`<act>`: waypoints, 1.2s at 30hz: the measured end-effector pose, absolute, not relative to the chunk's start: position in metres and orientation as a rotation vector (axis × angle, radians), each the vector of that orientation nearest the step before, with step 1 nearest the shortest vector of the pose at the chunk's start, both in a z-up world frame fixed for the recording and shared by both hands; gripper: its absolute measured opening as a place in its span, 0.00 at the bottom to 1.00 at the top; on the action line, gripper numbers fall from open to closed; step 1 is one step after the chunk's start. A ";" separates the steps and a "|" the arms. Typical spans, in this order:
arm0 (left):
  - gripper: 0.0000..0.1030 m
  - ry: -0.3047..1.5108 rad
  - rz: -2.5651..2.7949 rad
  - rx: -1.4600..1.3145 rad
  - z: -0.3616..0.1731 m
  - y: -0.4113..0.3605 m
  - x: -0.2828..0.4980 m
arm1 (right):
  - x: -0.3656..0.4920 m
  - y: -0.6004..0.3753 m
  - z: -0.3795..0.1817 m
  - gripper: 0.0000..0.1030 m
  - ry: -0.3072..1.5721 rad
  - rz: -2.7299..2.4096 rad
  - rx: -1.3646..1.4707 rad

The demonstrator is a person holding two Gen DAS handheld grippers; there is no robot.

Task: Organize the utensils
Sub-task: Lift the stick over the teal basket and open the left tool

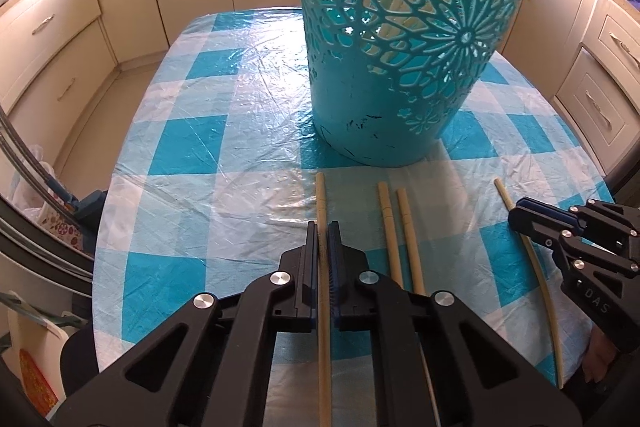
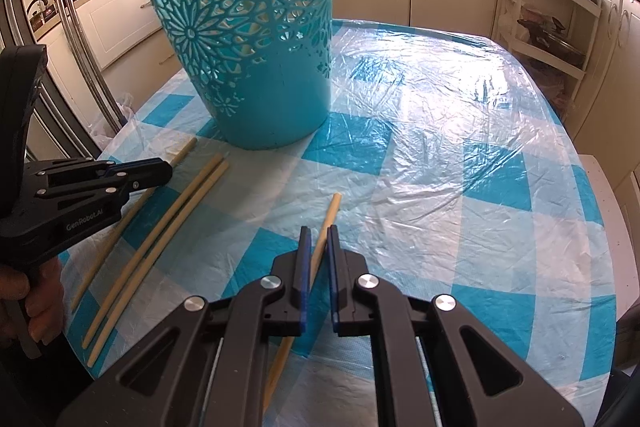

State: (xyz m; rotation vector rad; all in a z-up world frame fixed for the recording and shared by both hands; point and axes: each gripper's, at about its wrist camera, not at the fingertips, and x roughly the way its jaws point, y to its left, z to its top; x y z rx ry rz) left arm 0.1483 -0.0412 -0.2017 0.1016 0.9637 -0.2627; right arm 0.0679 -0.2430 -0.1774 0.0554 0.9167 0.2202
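Observation:
A teal cut-out basket (image 1: 396, 39) stands on the checked table; it also shows in the right wrist view (image 2: 256, 39). Several bamboo chopsticks lie in front of it. My left gripper (image 1: 322, 227) is shut on the leftmost chopstick (image 1: 320, 199), which lies on the table. A pair of chopsticks (image 1: 396, 227) lies just to its right. My right gripper (image 2: 316, 231) has its jaws narrowly apart around the rightmost chopstick (image 2: 330, 215), which lies on the cloth. The right gripper also shows in the left wrist view (image 1: 520, 215) over that chopstick (image 1: 502, 193).
The table has a blue-and-white checked cloth under clear plastic (image 2: 460, 131). Cream kitchen cabinets (image 1: 52, 39) surround it. A white shelf rack (image 2: 552, 27) stands at the right. The table's near edge is close below both grippers.

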 end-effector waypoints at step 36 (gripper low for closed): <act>0.04 0.528 -0.515 -0.173 0.025 0.010 0.096 | 0.069 -0.252 -0.178 0.08 0.914 0.237 0.092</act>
